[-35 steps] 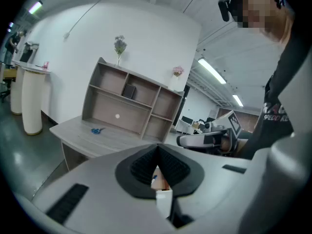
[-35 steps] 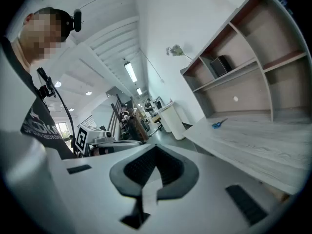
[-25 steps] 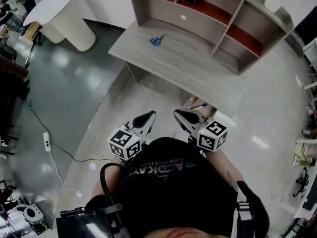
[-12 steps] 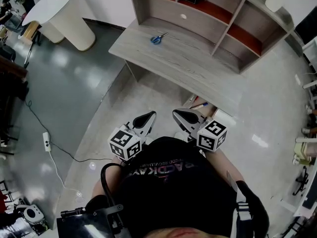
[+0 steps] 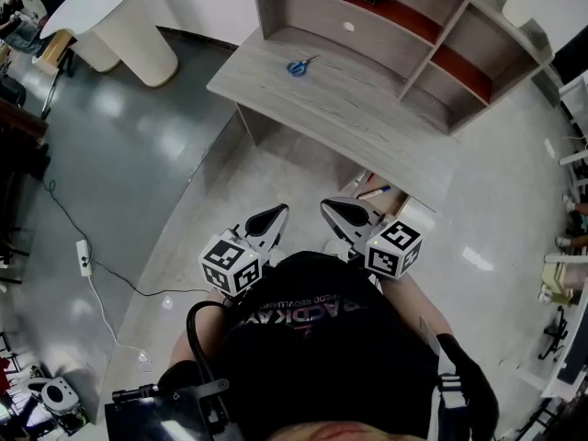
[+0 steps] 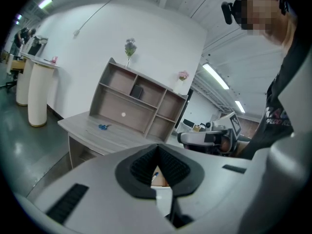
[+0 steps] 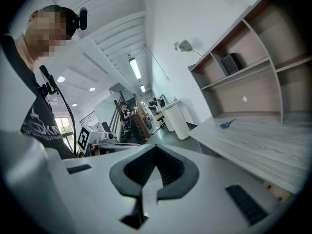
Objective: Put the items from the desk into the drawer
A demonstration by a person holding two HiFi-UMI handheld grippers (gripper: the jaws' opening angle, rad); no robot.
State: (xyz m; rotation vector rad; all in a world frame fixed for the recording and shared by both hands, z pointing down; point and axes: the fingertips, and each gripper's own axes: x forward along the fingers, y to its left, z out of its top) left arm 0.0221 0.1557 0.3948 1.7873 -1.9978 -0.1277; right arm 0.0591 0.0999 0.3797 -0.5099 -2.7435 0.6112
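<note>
1. Task item: we are observing the scissors (image 5: 297, 66), a small pair with blue handles. They are lying flat on the desk (image 5: 367, 118) top, toward the desk's left end, just in front of the shelf unit (image 5: 404, 26) that is standing on the desk's rear edge.

2. Receptacle: the drawer (image 5: 405, 212) is standing open below the desk's right end. A pen (image 5: 375, 192) is lying inside it.

3. Left gripper (image 5: 276, 214): we are holding it in front of the desk and well apart from it, close to the torso. In the left gripper view its jaws are closing tip to tip, and the ribbed pads (image 6: 141, 165) are clamping nothing.

4. Right gripper (image 5: 333, 211): we are holding it beside the left one, nearer the desk's drawer end. Its jaws are likewise meeting at the tips, and nothing is sitting between the pads (image 7: 170, 168).

5. Neither gripper is touching the scissors, the desk or the drawer.
</note>
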